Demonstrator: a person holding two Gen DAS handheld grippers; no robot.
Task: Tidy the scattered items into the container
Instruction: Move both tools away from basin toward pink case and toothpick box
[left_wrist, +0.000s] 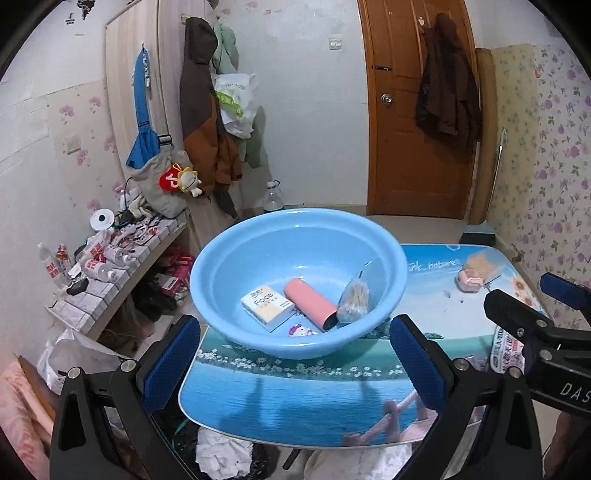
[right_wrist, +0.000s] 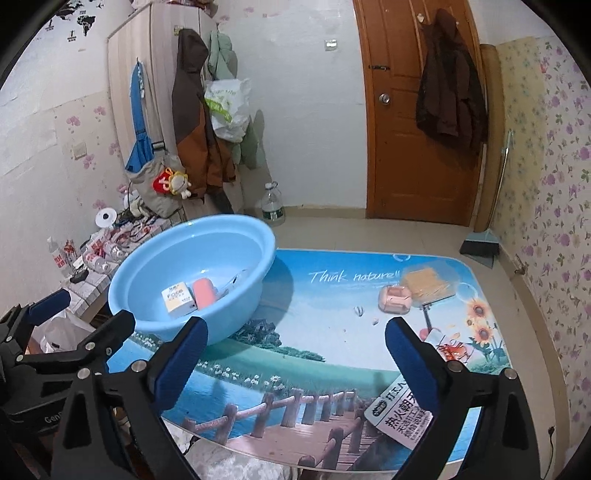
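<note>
A light blue basin (left_wrist: 258, 343) stands on the left of the picture-printed table (left_wrist: 295, 398). It holds a tissue pack (left_wrist: 267, 305), a pink cylinder (left_wrist: 310, 302) and a clear bag of cotton swabs (left_wrist: 354, 297). My left gripper (left_wrist: 295, 363) is open and empty just in front of the basin. My right gripper (right_wrist: 295, 363) is open and empty over the table's near edge; the basin (right_wrist: 155, 325) lies to its left. A pink case (right_wrist: 395, 298) and a clear yellow packet (right_wrist: 428, 284) lie at the table's far right. A white sachet (right_wrist: 402, 417) lies by the right finger.
A low tiled shelf (left_wrist: 110, 266) with bottles and clutter runs along the left wall. Coats and bags hang beyond it. A water bottle (right_wrist: 273, 205) stands on the floor behind the table. A dustpan (right_wrist: 480, 245) leans by the wooden door (right_wrist: 413, 110).
</note>
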